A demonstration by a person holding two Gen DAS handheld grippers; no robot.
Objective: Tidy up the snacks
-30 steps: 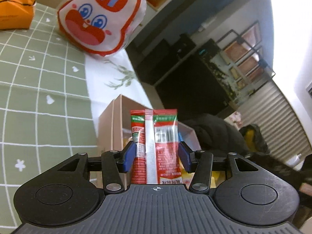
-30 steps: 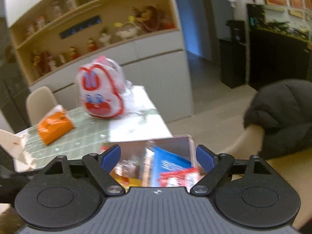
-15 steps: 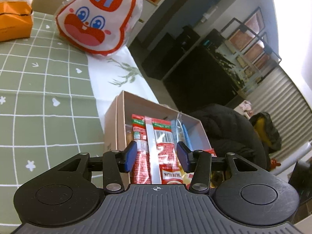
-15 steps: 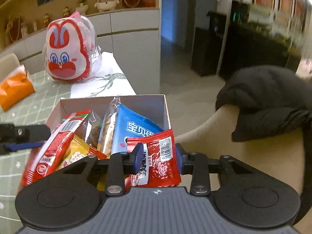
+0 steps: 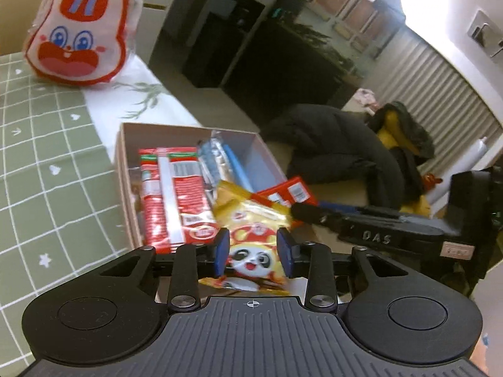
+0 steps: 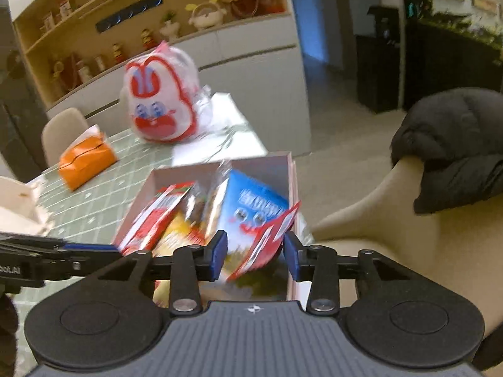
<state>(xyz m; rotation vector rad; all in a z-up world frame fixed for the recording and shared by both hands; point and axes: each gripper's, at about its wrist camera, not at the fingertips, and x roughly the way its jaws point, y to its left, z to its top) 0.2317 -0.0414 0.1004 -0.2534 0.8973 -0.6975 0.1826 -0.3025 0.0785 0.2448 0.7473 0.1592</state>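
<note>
Green gridded cloth (image 5: 47, 188) covers the table, with a white runner (image 5: 125, 100) under the far end, where a rabbit-faced bag (image 5: 78, 31) is stood upright; an orange tissue pack (image 6: 86, 161) is seen only from the right wrist. A pale cardboard box (image 5: 124, 169) is set at the table's edge, long axis running away from the left camera.

Inside the box, a red snack packet (image 5: 173, 198) is laid lengthwise with its white back seam up, top end toward the far wall; its print cannot be read. Beside it a blue packet (image 6: 254, 204) is stood on edge, carrying white characters too blurred to read.

The left gripper (image 5: 253, 253) is closing, and a yellow panda-print packet (image 5: 254, 238) is seen between its blue pads, the panda face toward the camera, the packet's length pointing into the box. A second ago the red snack packet was pinched there instead; it is now released into the box.

The right gripper (image 6: 254, 251) is opening around a small red packet (image 6: 267, 238), tilted, its corner up toward the right wall; half a second ago that packet was clamped squarely. On the right gripper's side, "DAS" is read from the left wrist.
</note>
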